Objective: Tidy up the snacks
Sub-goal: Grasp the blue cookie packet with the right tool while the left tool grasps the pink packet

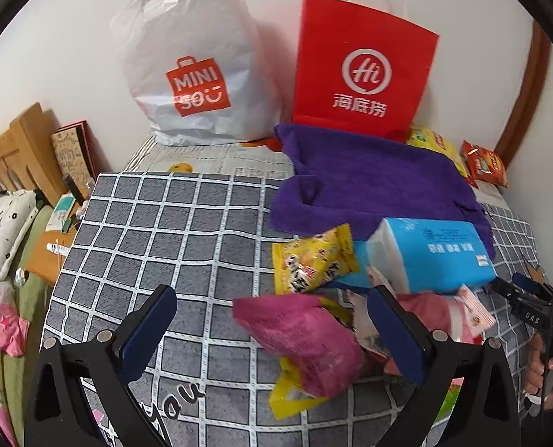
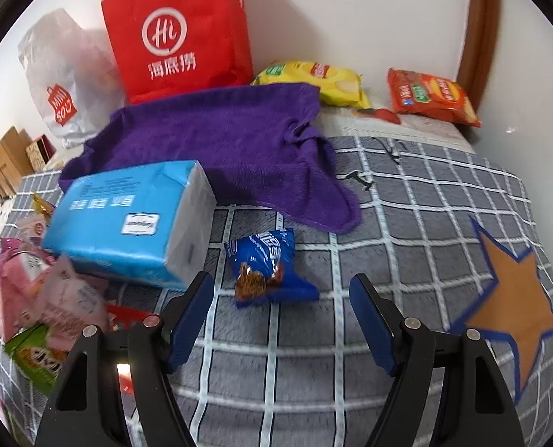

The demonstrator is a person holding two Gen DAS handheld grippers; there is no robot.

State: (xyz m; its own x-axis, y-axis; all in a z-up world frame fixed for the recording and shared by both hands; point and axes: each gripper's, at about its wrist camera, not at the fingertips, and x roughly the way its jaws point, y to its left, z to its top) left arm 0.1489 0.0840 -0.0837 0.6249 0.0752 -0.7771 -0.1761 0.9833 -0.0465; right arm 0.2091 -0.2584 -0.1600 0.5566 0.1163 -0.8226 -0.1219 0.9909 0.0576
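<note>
Snacks: blue snack packet [image 2: 271, 266] lies on the checked blanket [image 2: 407, 201], just ahead of the right gripper [image 2: 281, 300], fingers spread wide, holding nothing. Pink snack bag [image 1: 306, 339] lies between the wide-spread fingers of the left gripper [image 1: 272, 314], not clamped; yellow snack bag [image 1: 312, 260] just behind it. Blue tissue pack [image 2: 131, 223] beside the blue packet. Purple towel [image 2: 224, 149] farther back. Yellow chip bag [image 2: 313, 82], red chip bag [image 2: 431, 97], red paper bag [image 2: 176, 33] and white plastic bag [image 1: 187, 63] by the wall.
</note>
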